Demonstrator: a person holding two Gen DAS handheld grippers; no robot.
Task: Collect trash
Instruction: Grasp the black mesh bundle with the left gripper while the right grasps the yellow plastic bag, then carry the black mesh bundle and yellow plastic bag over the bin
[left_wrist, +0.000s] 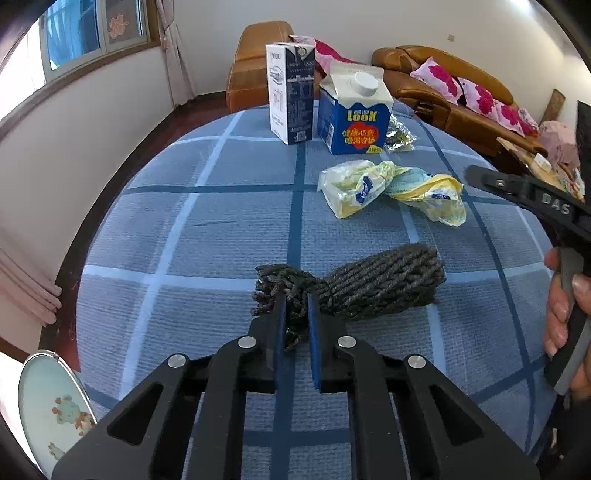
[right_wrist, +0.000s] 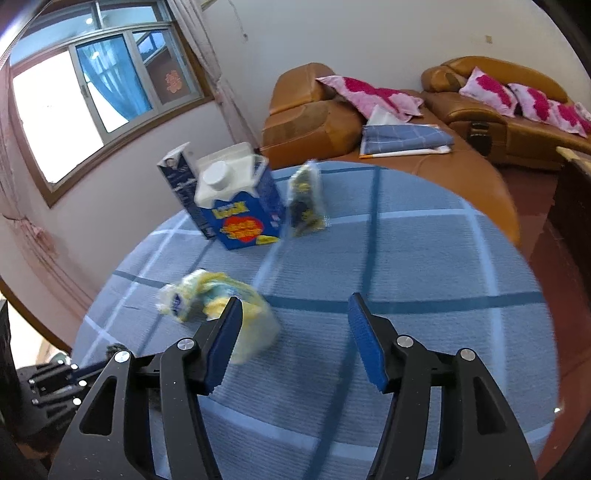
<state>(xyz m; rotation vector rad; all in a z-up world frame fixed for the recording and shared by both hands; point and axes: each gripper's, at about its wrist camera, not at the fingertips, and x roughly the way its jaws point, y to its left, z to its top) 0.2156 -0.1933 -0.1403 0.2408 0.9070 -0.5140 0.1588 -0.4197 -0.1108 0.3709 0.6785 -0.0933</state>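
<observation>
Left gripper (left_wrist: 295, 306), at the bottom centre of the left wrist view, is pressed together on the frayed end of a dark rope bundle (left_wrist: 369, 280). Its blue pads pinch the strands; the thick coil extends right of the fingertips and rests on the blue checked tablecloth (left_wrist: 184, 240).

Right gripper (right_wrist: 295, 314) stands spread above bare cloth in the right wrist view, with nothing between its pads. Its left finger overlaps a crumpled yellow wrapper (right_wrist: 218, 299), blurred in that view; contact cannot be determined. In the left wrist view the same gripper enters at the right edge, held by a hand (left_wrist: 565, 306).

At upper centre stand a white carton (left_wrist: 290, 92) and a blue carton (left_wrist: 354, 110), just beside each other. A small dark packet (left_wrist: 399, 134) lies right of the blue carton.
</observation>
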